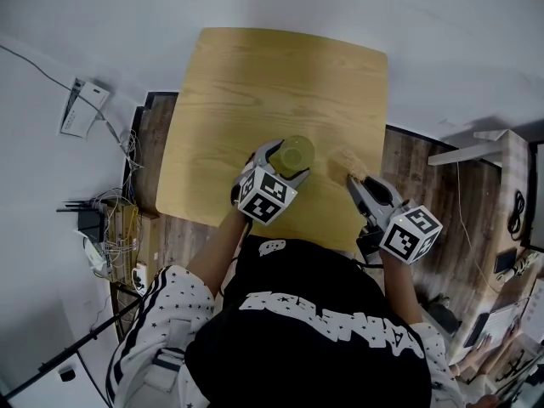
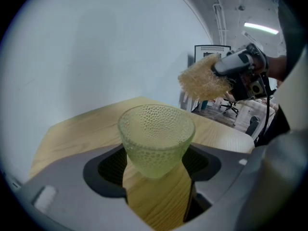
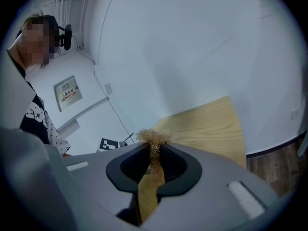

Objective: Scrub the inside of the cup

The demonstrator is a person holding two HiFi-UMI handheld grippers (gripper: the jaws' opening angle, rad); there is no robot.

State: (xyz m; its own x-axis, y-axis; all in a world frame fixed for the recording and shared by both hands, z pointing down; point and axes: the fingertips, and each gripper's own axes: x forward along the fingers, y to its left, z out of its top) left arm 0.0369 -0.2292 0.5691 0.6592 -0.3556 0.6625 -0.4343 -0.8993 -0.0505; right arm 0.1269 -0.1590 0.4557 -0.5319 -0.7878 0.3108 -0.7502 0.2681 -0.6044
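Observation:
A pale green dimpled glass cup point(image 2: 156, 138) is held upright between the jaws of my left gripper point(image 2: 156, 170), which is shut on it. In the head view the cup point(image 1: 297, 153) is over the wooden table point(image 1: 255, 83), near its front part, with the left gripper point(image 1: 285, 164) round it. My right gripper point(image 3: 153, 165) is shut on a tan fibrous scrubber point(image 3: 154, 139). From the left gripper view the scrubber point(image 2: 202, 81) hangs in the air to the right of and above the cup, apart from it. In the head view the scrubber point(image 1: 347, 163) sits right of the cup at the tip of the right gripper point(image 1: 357, 181).
The table's front edge point(image 1: 204, 219) lies just under both grippers. On the floor to the left are cables and a power strip point(image 1: 110, 228). A white shelf point(image 1: 484, 147) stands to the right, and office chairs point(image 2: 226, 107) show far behind.

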